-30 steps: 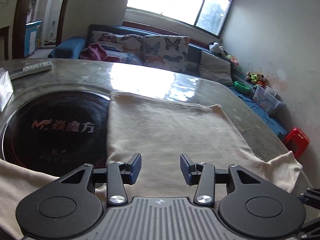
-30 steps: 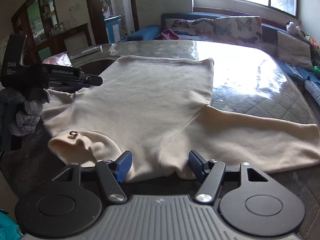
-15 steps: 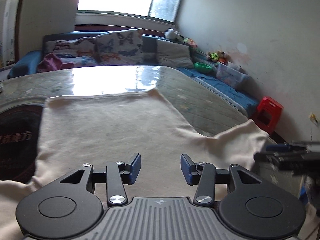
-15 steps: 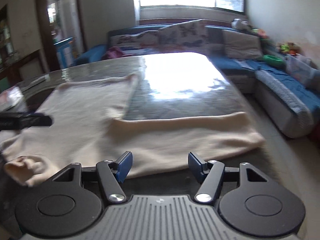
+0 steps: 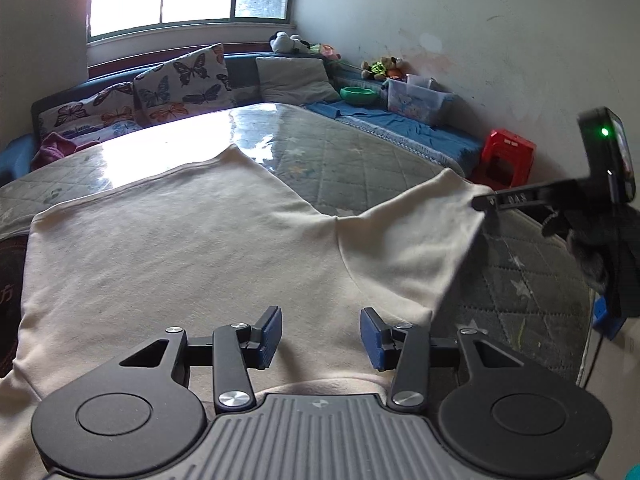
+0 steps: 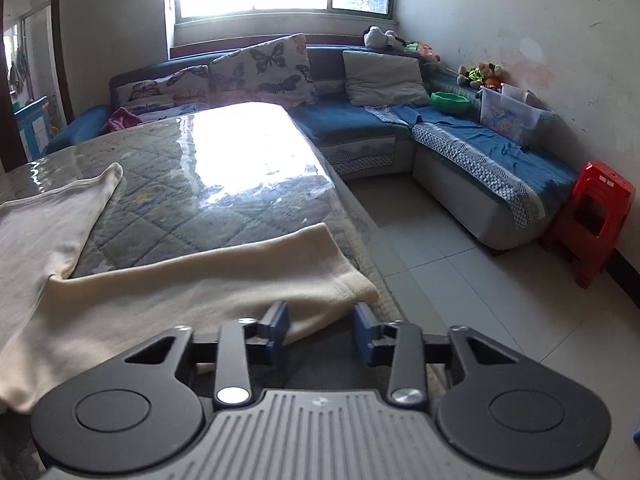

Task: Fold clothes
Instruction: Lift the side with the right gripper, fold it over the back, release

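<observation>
A cream long-sleeved shirt (image 5: 180,248) lies spread flat on the quilt-patterned table (image 5: 360,168). My left gripper (image 5: 320,332) hovers open over the shirt's near edge with nothing between its blue pads. The shirt's right sleeve (image 6: 200,292) stretches toward the table's right edge. My right gripper (image 6: 320,330) is at that sleeve's cuff end. Its jaws are closing, the cuff's near edge lies between the pads, and a gap still shows. In the left wrist view the right gripper (image 5: 486,202) shows side-on at the cuff, held by a gloved hand (image 5: 592,248).
The table edge (image 6: 360,240) drops to tiled floor (image 6: 460,280) just right of the cuff. A blue corner sofa (image 6: 360,124) with butterfly cushions runs behind. A red stool (image 6: 592,216) stands by the wall. A dark round cooktop (image 5: 8,280) lies at the shirt's left.
Both views have swung to the right. My right gripper moved from the shirt's collar side to the sleeve cuff and its jaws narrowed. The left gripper shifted right over the shirt, still open.
</observation>
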